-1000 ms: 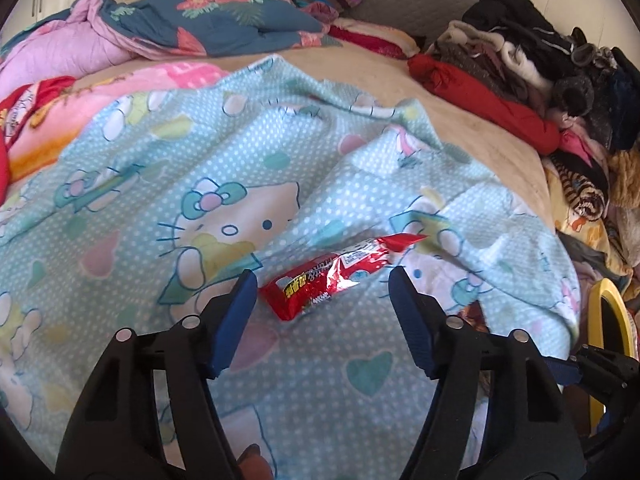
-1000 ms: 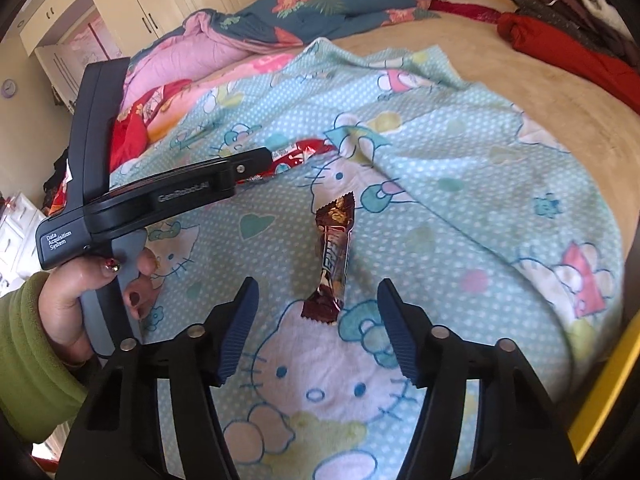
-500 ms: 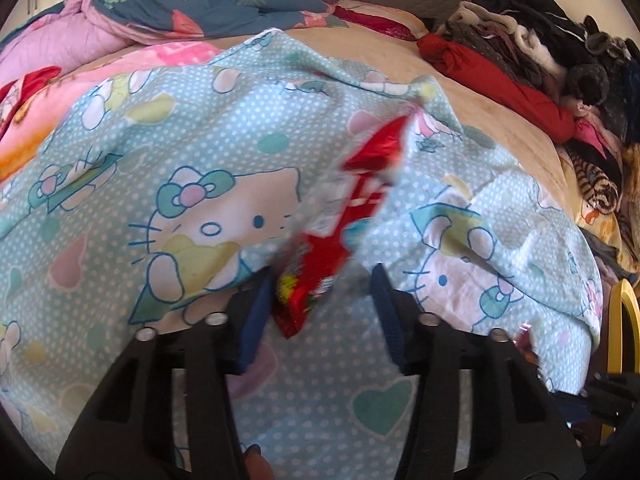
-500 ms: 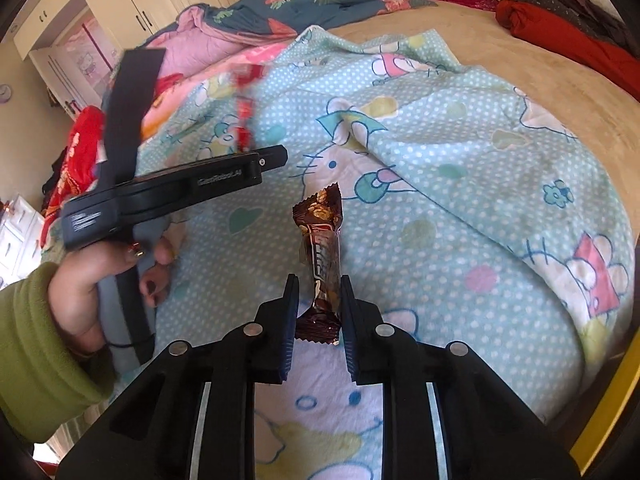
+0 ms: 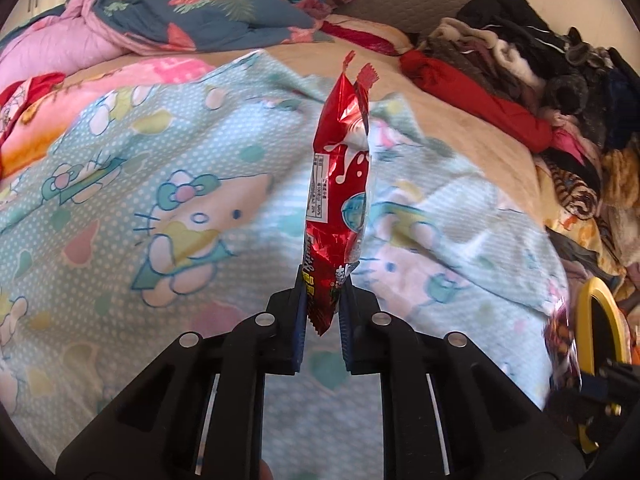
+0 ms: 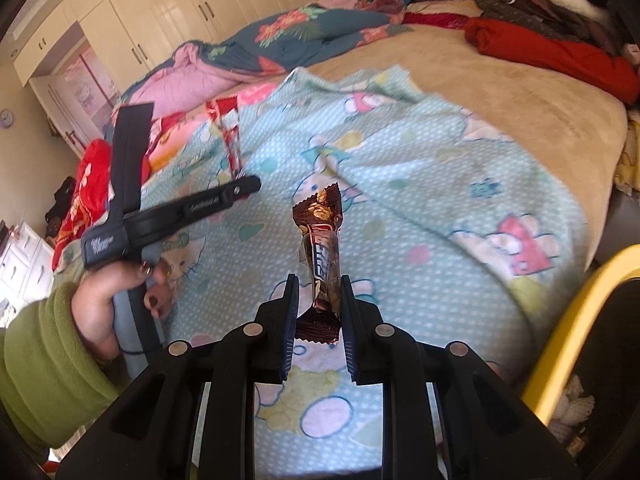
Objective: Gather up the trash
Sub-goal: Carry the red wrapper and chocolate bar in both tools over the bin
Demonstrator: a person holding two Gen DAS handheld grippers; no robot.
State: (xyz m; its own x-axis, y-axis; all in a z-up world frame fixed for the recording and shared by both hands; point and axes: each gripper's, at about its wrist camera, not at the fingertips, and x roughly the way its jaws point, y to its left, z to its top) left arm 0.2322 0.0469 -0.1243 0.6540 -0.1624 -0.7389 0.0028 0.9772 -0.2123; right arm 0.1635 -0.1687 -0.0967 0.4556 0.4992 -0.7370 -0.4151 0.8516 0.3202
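A red snack wrapper [image 5: 340,184] stands up from my left gripper [image 5: 323,280], whose blue pads are shut on its lower end, lifted off the blue cartoon-cat blanket [image 5: 120,208]. In the right wrist view, my right gripper [image 6: 318,292] is shut on the bottom of a brown candy bar wrapper [image 6: 320,240], also held clear of the blanket. That view shows the left gripper [image 6: 240,186] from the side, in a person's hand [image 6: 116,292] with a green sleeve, the red wrapper [image 6: 229,136] sticking up from it. The brown wrapper [image 5: 562,344] appears blurred at the left wrist view's right edge.
A yellow-rimmed dark container [image 6: 568,320] sits at the bed's right side, also seen as a yellow rim [image 5: 588,300]. Piled clothes [image 5: 540,80] and a red garment [image 5: 472,100] line the far right. Quilts [image 5: 200,20] are bunched at the head; white wardrobes [image 6: 180,12] stand behind.
Both grippers closed on the wrappers that lay between their fingers on the blanket. Each wrapper now stands upright in its grip and has been lifted off the blanket.
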